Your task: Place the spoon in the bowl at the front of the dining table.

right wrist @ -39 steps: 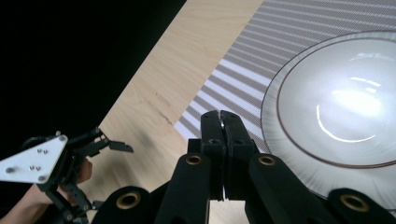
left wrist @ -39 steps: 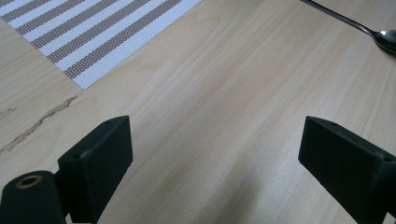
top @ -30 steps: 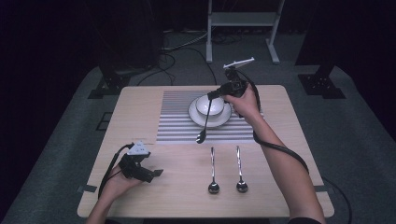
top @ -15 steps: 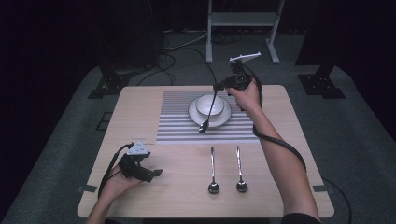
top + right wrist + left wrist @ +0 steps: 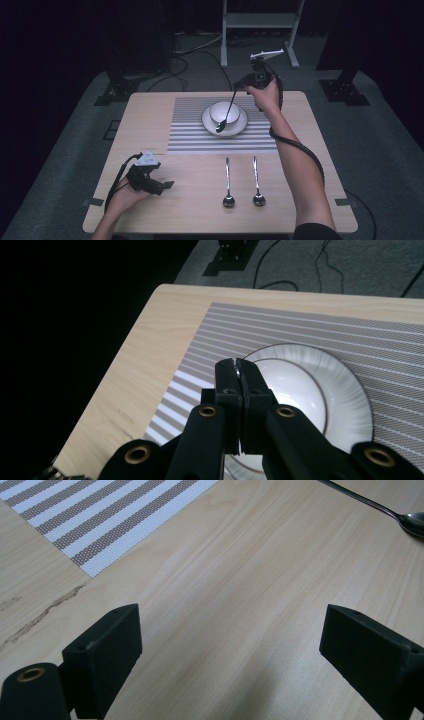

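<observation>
Over the bowl (image 5: 223, 111) on its plate (image 5: 206, 120), right tongs (image 5: 239, 86) clenched on a spoon (image 5: 226, 116) hanging bowl-end down into it, mid-placement I'd say; next: lower, release; left tongs (image 5: 161, 185) released, idle on counter (image 5: 300, 165).

Spoon (image 5: 406, 519) by the placemat (image 5: 100, 520): cut off at frame edge. Plate (image 5: 350, 405) near rim hidden behind right gripper (image 5: 239, 371); held utensil barely visible there.
</observation>
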Motion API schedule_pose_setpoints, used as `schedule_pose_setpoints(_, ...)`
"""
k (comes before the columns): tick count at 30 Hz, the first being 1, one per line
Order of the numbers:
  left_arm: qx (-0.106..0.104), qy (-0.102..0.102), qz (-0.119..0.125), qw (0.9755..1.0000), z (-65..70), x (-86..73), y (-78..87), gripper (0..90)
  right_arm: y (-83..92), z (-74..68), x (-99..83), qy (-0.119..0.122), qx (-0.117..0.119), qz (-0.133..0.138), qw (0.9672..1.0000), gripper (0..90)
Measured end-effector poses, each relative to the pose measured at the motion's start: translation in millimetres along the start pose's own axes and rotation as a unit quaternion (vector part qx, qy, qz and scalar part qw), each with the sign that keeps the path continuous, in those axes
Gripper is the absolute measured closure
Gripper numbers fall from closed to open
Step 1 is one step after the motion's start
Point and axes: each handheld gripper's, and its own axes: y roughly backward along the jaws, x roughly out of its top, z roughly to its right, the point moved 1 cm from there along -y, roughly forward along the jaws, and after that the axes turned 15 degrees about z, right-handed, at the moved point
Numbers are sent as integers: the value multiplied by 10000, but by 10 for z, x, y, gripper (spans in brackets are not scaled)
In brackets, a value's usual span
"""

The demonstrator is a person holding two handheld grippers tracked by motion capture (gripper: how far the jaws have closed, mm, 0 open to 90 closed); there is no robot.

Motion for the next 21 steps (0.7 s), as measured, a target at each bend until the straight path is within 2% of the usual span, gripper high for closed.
schedule_pose_setpoints(5, -8, -9, 8, 10000, 5, 1, 0, 88, -9, 57, 62, -51, -65, 86, 9999, 884)
schedule_pose_setpoints(21, -23, -24, 7, 10000, 4, -3, 5, 88, -51, 261, 144, -124, -581, 320, 9977, 884)
